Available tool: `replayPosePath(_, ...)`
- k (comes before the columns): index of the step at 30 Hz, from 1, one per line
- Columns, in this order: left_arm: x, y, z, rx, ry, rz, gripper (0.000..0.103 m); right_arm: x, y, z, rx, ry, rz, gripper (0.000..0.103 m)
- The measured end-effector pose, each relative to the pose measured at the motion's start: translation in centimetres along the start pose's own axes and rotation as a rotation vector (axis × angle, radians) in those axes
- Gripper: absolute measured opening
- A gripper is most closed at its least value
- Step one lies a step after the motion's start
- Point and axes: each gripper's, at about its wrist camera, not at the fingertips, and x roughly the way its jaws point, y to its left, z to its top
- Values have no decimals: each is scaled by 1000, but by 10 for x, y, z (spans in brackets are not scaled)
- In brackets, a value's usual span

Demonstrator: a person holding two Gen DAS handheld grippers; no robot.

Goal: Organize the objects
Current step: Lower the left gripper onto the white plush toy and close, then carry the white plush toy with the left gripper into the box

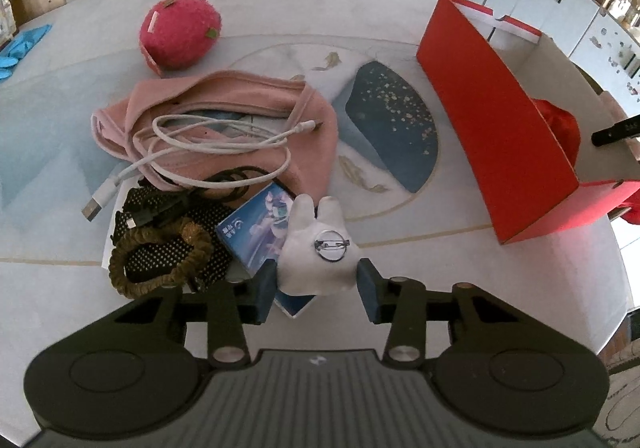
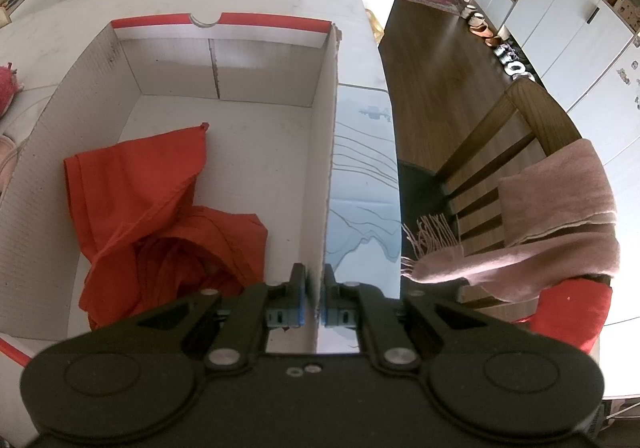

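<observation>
A white plush toy (image 1: pixel 316 248) with a round pin badge lies on the table, partly on a blue picture card box (image 1: pixel 256 232). My left gripper (image 1: pixel 316 288) has it between its jaws, both blue pads touching its sides. To the right stands the red cardboard box (image 1: pixel 492 120), white inside (image 2: pixel 248 176), with a red cloth (image 2: pixel 160 216) in it. My right gripper (image 2: pixel 316 296) is shut on the box's right wall (image 2: pixel 329 168), one pad on each side of the cardboard.
A pink pouch (image 1: pixel 240 108) with a white USB cable (image 1: pixel 192 144) on it, a pink fruit plush (image 1: pixel 180 32), a brown scrunchie (image 1: pixel 160 260) and black dotted fabric (image 1: pixel 212 220) lie left of the toy. A chair (image 2: pixel 500 128) with a pink scarf (image 2: pixel 560 216) stands past the table's right edge.
</observation>
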Motion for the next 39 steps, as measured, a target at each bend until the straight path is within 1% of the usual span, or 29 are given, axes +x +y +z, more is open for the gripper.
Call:
replayPosePath(7, -9, -4, 5, 1, -9, -29, 36, 0, 0, 0, 2, 0, -1, 5)
replayPosePath(11, -18, -9, 16, -4, -21, -53, 36, 0, 2, 0, -2, -4, -4, 5)
replayPosePath(17, -30, -22, 36, 17, -38, -92, 36, 0, 1, 0, 15, 1, 19, 4)
replayPosePath(25, -45, -54, 74, 113, -77, -154, 36, -1, 2, 0, 12, 4, 31, 3)
replayPosePath(32, -48, -96, 111, 223, -94, -206, 36, -2, 4, -1, 13, 8, 41, 3)
replayPosePath(36, -45, -123, 125, 282, -95, -234, 36, -3, 6, -2, 11, 9, 49, 3)
replayPosePath(39, -41, -143, 135, 333, -104, -239, 36, -4, 6, -4, 7, 8, 57, 3)
